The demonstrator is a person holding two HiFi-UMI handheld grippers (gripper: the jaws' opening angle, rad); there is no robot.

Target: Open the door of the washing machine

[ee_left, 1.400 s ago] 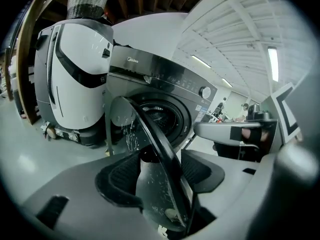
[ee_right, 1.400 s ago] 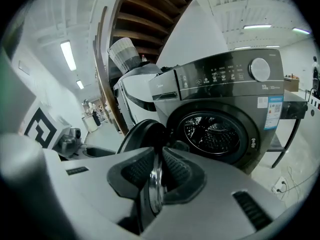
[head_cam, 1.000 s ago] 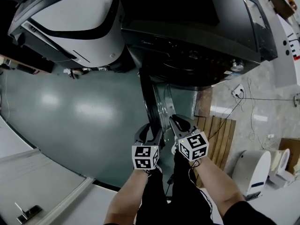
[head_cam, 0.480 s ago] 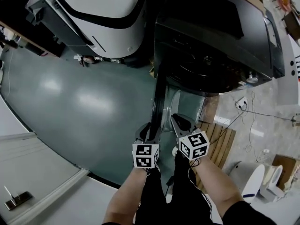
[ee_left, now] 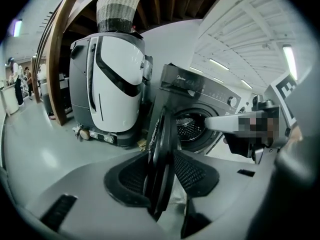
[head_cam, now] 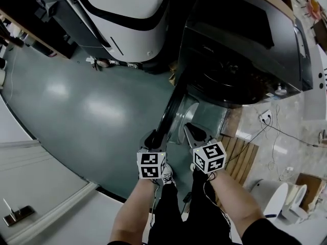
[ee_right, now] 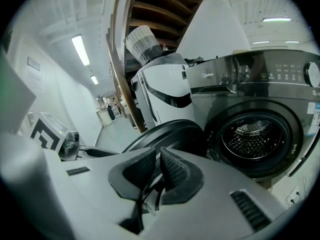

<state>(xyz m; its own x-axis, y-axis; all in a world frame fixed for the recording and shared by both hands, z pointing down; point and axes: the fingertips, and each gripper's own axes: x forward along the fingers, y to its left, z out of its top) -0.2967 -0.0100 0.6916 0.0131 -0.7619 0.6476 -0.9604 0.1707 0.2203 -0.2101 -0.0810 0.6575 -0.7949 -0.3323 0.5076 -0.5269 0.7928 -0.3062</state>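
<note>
The washing machine [head_cam: 240,50] stands on the floor [head_cam: 76,106] next to a white machine [head_cam: 127,14], and its door [head_cam: 170,108] is already off the latch and swung out toward the person, so the head view shows it almost edge-on. The door looks like a stiff, rather heavy ring with a glass bowl in the middle. It probably does not bend, and it can only travel in an arc around its hinge. Its dark rim seems smooth and glossy, so a light pinch may slip. The best place to hold is likely the free edge, far from the hinge, and not the glass. The left gripper [head_cam: 153,138] holds exactly there: its jaws have just been closing and now stand half wide, with the rim between the pads and pressed on both sides. The right gripper [head_cam: 190,131] is beside the door, on the side of the drum [ee_right: 255,136]. Its jaws have just been closing too and are almost together, with nothing between them. Compared with a second ago, the door now stands further out from the opening and leans more in the head view. More of its inner bowl shows, and the two grippers are a little further apart.
</note>
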